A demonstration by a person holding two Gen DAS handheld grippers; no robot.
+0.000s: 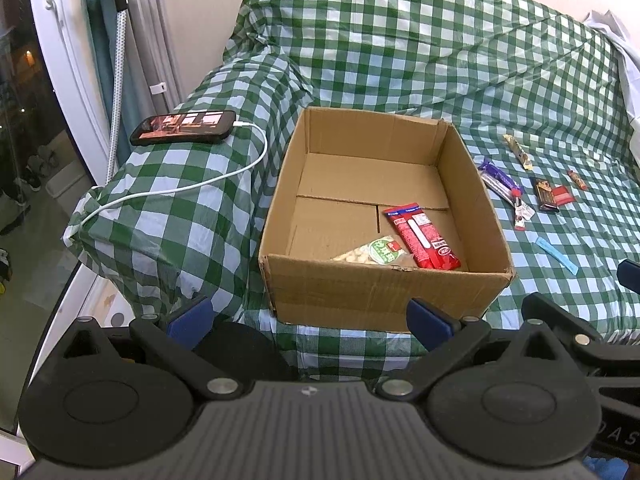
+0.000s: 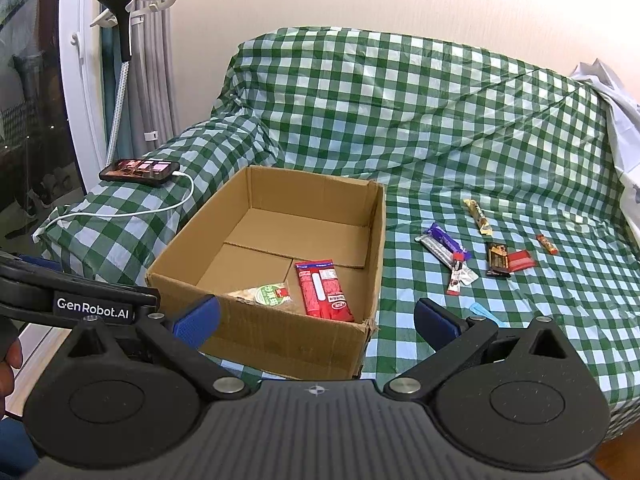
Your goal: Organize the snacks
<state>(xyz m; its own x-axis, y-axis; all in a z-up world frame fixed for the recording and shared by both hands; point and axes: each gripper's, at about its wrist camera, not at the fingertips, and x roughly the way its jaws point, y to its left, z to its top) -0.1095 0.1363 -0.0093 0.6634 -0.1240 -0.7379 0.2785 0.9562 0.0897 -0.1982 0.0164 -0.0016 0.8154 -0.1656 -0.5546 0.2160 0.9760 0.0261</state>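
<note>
Gaping wide, left claw (image 1: 310,318) and right claw (image 2: 316,320) hold nothing.

One cardboard box (image 2: 256,332). Inside it, two snacks: one red packet (image 2: 325,289), one clear bag with green label (image 2: 267,295). Loose on checked sofa cover (image 2: 400,112), seven snacks: one purple bar (image 2: 445,241), one silver bar (image 2: 436,249), one small dark sachet (image 2: 458,278), one brown-and-red bar (image 2: 509,261), one gold bar (image 2: 478,216), one small orange bar (image 2: 547,244), one light-blue stick (image 1: 557,255). One phone (image 2: 140,171), one white cable (image 2: 132,212). Two tools: left tool (image 1: 310,320), right tool (image 2: 318,322).
</note>
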